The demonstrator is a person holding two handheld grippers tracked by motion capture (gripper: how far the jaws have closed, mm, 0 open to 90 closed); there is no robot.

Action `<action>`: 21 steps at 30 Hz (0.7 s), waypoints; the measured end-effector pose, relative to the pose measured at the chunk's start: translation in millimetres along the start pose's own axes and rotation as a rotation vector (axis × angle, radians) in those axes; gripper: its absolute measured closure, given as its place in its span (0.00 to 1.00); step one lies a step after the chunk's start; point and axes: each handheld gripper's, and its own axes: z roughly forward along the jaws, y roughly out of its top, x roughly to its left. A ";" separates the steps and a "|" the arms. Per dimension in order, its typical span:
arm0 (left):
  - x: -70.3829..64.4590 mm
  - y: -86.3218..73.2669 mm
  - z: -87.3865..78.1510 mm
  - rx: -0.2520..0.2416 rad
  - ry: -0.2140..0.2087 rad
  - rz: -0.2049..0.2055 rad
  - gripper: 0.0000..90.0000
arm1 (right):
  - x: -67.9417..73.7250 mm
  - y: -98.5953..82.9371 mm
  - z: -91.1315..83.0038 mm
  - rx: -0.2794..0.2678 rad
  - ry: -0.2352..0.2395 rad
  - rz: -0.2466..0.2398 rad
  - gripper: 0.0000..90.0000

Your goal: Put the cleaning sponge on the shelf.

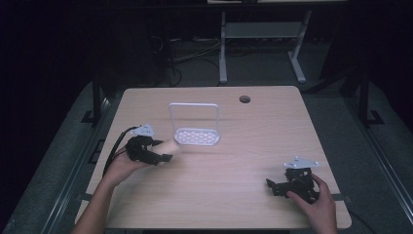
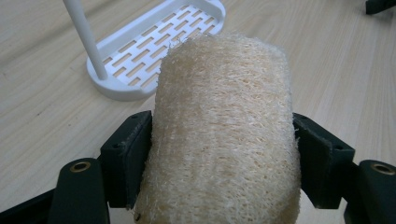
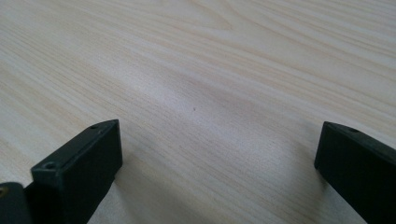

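A pale beige loofah sponge sits clamped between the two black jaws of my left gripper. From above, the left gripper holds the loofah just left of a white slotted rack with a tall wire handle. The same rack lies close ahead in the left gripper view. My right gripper rests low over the table's front right, open, with bare wood between its jaws.
The light wooden table has a round cable hole near its far edge. A white desk frame and cables lie on the dark floor beyond. Metal rails run along both sides of the table.
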 end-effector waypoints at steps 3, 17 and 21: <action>-2.3 3.2 0.3 -0.001 0.008 -0.001 0.31 | 0.0 0.0 0.0 0.000 0.000 0.000 0.01; -10.1 18.0 7.6 -0.018 0.040 -0.016 0.31 | 0.0 0.0 0.0 0.000 0.000 0.000 0.01; -11.2 21.9 10.0 -0.019 0.042 -0.010 0.31 | 0.0 0.0 0.0 0.000 0.000 0.000 0.01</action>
